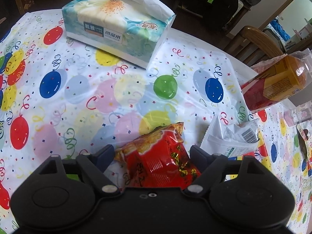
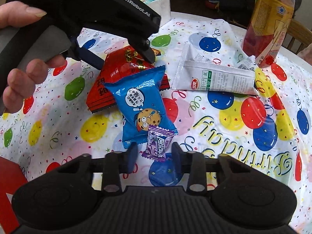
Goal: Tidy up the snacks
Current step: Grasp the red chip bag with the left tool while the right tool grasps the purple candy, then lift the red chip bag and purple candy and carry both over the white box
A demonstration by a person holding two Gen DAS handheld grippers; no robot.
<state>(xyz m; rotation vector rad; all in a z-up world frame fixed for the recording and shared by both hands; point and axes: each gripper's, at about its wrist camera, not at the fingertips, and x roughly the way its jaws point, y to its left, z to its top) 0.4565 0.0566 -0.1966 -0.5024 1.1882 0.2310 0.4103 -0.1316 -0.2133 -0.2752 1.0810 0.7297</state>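
A red snack packet [image 1: 161, 159] lies on the balloon-print tablecloth [image 1: 78, 97] between the fingers of my left gripper [image 1: 152, 152], which stands open and straddles it. From the right wrist view, that left gripper [image 2: 121, 58] is held by a hand [image 2: 19, 81] over the red packet [image 2: 124, 72]. A blue cookie packet [image 2: 140, 101] overlaps the red one. A small purple candy [image 2: 158, 144] rests on the blue packet's near end, between the fingers of my open right gripper [image 2: 155, 154]. A white packet [image 2: 214, 76] lies to the right.
A tissue box [image 1: 117, 31] stands at the far side of the table. An orange drink bottle [image 2: 271, 23] stands at the far right, near the table edge, with a wooden chair [image 1: 255, 37] behind it. A red box corner [image 2: 7, 175] shows at the near left.
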